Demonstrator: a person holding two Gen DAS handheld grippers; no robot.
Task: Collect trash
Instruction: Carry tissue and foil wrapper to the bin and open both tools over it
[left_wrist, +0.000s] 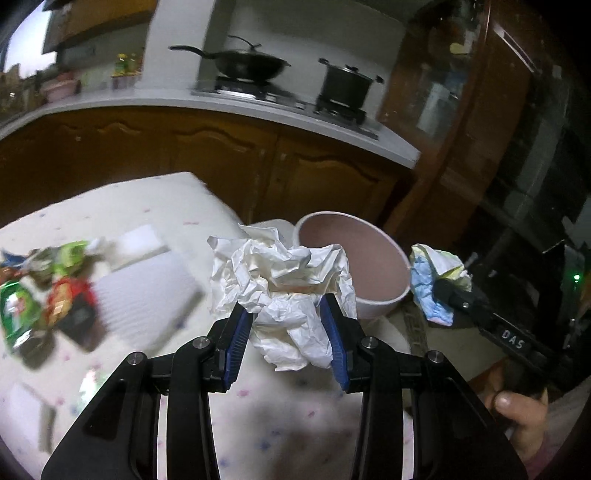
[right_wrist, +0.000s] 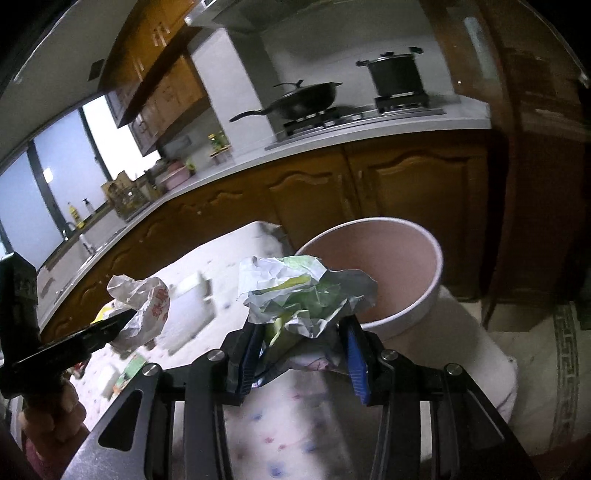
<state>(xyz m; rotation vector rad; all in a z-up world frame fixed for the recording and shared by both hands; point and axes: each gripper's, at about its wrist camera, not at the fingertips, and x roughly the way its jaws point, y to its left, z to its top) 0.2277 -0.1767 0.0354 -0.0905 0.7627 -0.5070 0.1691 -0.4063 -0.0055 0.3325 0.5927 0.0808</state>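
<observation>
You have 2 pieces of trash in hand and neither is binned yet. Your left gripper (left_wrist: 286, 328) is closed about a wad of white paper (left_wrist: 284, 291), the blue pads pressing its lower half while the bulk stands above the fingertips. Your right gripper (right_wrist: 304, 350) is clamped on a crumpled green wrapper (right_wrist: 303, 295), held the same way, most of it above the pads.

The bin (left_wrist: 369, 266) stands open just ahead of both loads, beside the table (left_wrist: 147, 206) edge. In the left view the paper overlaps the bin's near rim; in the right view the wrapper sits at the rim's near left side. Whether either is truly over the mouth cannot be told from these angles. Nothing shows inside the bin as far as its visible wall goes.

Work outstanding: several coloured packets (left_wrist: 40, 295) lie on the table to the left, well apart from both grippers. By my judgement the task is at an early stage, with 2 drops pending and more pickups after.
</observation>
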